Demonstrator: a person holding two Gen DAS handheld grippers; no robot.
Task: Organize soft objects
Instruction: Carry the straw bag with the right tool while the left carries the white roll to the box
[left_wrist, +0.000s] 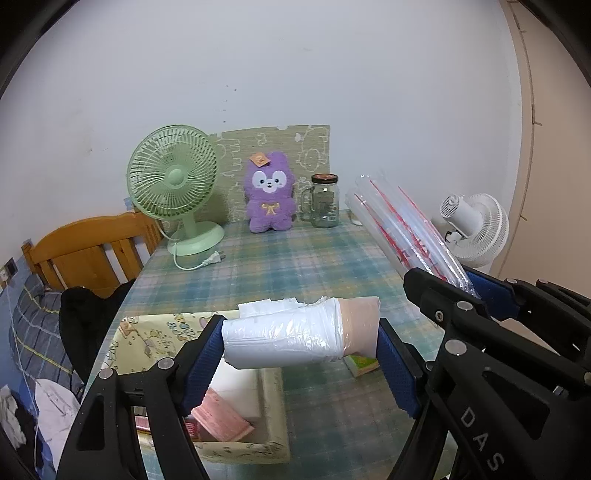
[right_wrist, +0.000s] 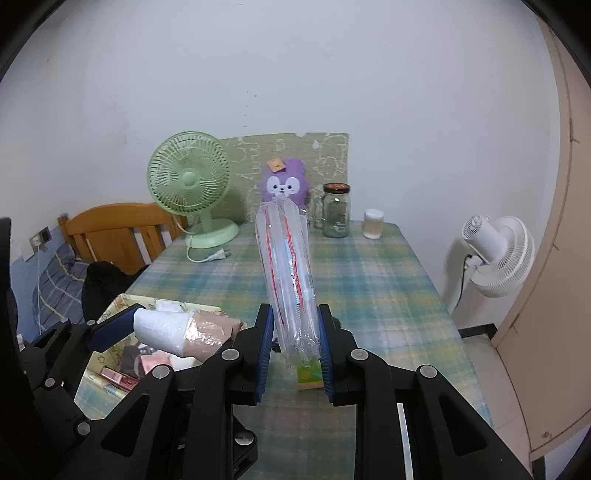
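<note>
The left gripper (left_wrist: 301, 345) clamps the wrapped cup stack (left_wrist: 291, 341) crosswise, endwise between its pads — just above the fabric bin (left_wrist: 275, 435); the right gripper (right_wrist: 295, 352) is shut on the straw pack (right_wrist: 290, 273), pointing away.

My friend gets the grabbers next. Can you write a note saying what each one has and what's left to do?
Left gripper: shut on the wrapped stack of paper cups, held sideways above the yellow fabric box.
Right gripper: shut on the clear sleeve of plastic cups, which sticks out toward the purple plush toy.
Things: the box sits at the near left of the plaid table, with pink packets inside. A small green packet lies on the table beneath the right gripper.
Done: both bundles are lifted.
Left: neither is put away yet; probably set them in the box.
</note>
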